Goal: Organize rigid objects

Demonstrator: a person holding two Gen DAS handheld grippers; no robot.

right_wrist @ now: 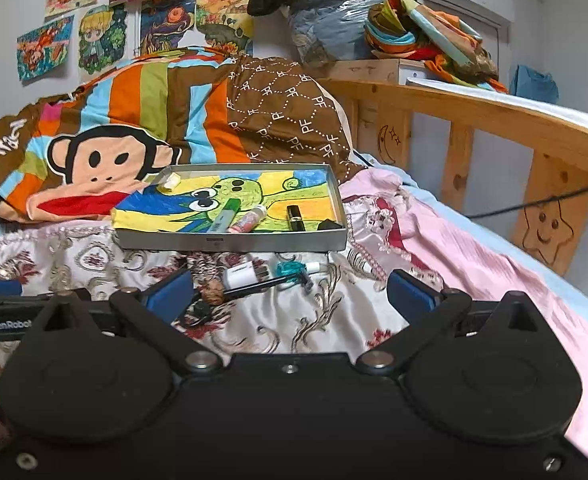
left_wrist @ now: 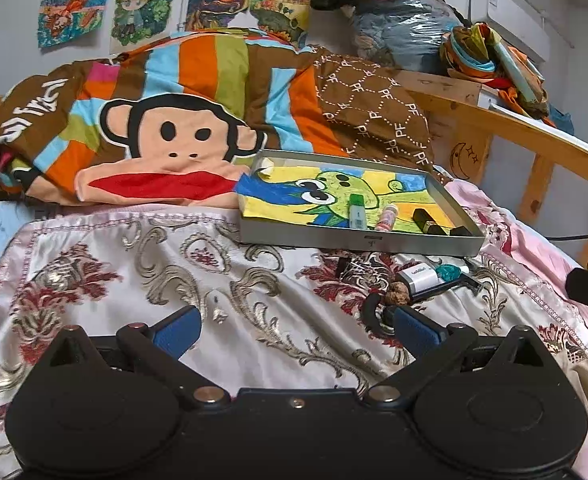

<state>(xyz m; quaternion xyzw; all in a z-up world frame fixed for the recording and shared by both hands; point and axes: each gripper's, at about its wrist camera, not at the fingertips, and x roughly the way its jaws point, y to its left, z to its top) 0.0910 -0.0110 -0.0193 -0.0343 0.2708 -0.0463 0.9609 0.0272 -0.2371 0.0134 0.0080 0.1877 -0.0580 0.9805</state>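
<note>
A grey metal tray (left_wrist: 357, 240) (right_wrist: 230, 243) lined with a frog drawing sits on the bed. In it lie a green-capped tube (left_wrist: 356, 210) (right_wrist: 224, 216), a pink tube (left_wrist: 387, 218) (right_wrist: 250, 218) and a black lipstick (left_wrist: 425, 220) (right_wrist: 294, 217). In front of the tray lie a white charger (left_wrist: 417, 274) (right_wrist: 244, 274), a teal item (left_wrist: 449, 272) (right_wrist: 290, 269), a walnut (left_wrist: 399, 298) (right_wrist: 214, 295) and a black pen (right_wrist: 254, 285). My left gripper (left_wrist: 294, 330) is open over the bedspread, left of these loose items. My right gripper (right_wrist: 290, 294) is open just short of them.
A striped monkey-print quilt (left_wrist: 166, 132) (right_wrist: 106, 148) is bunched behind the tray. A wooden bed rail (left_wrist: 533, 148) (right_wrist: 473, 120) runs along the right. Bags and clothes are piled on a shelf (right_wrist: 373, 68) beyond. A black cable (right_wrist: 533, 202) crosses the rail.
</note>
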